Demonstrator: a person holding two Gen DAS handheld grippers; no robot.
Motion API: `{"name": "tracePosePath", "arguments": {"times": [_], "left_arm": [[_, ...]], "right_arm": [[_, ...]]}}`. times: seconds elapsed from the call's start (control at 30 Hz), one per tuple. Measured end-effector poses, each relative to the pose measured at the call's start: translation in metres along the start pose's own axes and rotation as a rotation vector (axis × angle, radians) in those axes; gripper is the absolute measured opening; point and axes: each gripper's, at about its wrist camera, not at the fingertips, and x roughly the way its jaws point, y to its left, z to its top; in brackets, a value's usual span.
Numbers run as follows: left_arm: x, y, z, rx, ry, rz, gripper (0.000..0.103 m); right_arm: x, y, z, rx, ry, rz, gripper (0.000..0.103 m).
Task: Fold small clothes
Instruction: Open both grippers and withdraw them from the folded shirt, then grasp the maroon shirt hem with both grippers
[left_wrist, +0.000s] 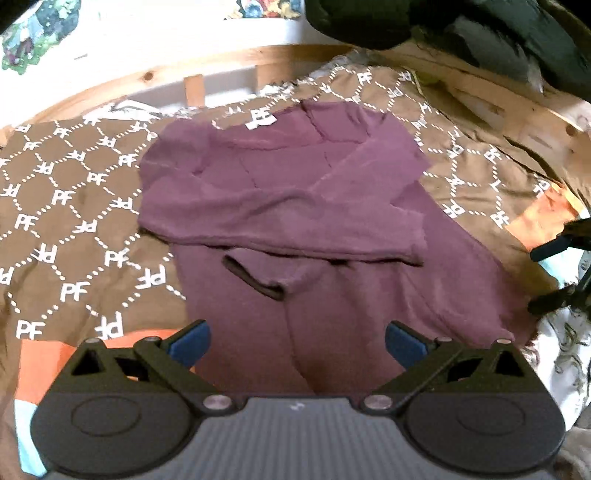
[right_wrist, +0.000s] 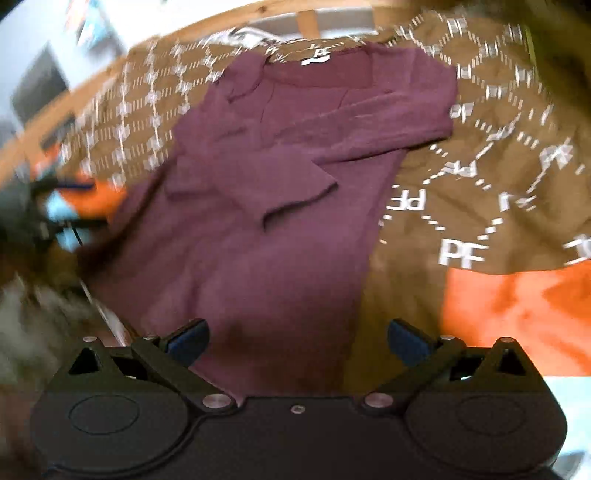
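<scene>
A plum-purple long-sleeved knit top (left_wrist: 295, 206) lies mid-bed on the brown monogram-printed blanket (left_wrist: 66, 206), sleeves crossed over its chest and hem toward the near edge. The left gripper (left_wrist: 297, 345) and right gripper (right_wrist: 298, 343) hover above the hem, jaws spread and empty. Judged best: pinch both hem corners evenly, lift low, and carry the hem to the neckline.

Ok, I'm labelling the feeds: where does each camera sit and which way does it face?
Left wrist: on the left hand-held gripper, looking forward over the purple shirt; its open blue fingers show.
Right wrist: on the right hand-held gripper, blurred, facing the same shirt; open fingers show.
Shared: shirt and brown blanket.
</scene>
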Motion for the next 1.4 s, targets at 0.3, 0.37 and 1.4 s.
{"name": "tracePosePath", "arguments": {"times": [0.3,0.37,1.4], "left_arm": [[0.002,-0.024,0.0,0.031,0.05,-0.078,0.103],[0.004,-0.029,-0.002,0.037,0.077,-0.1,0.102],[0.032,-0.069,-0.017,0.104,0.124,-0.045,0.065]], "right_arm": [[0.003,0.045,-0.026,-0.215,-0.027,-0.084,0.102],[0.006,0.061,-0.029,-0.29,-0.052,-0.077,0.102],[-0.005,0.051,0.019,-0.071,-0.221,0.127,0.007]]}}
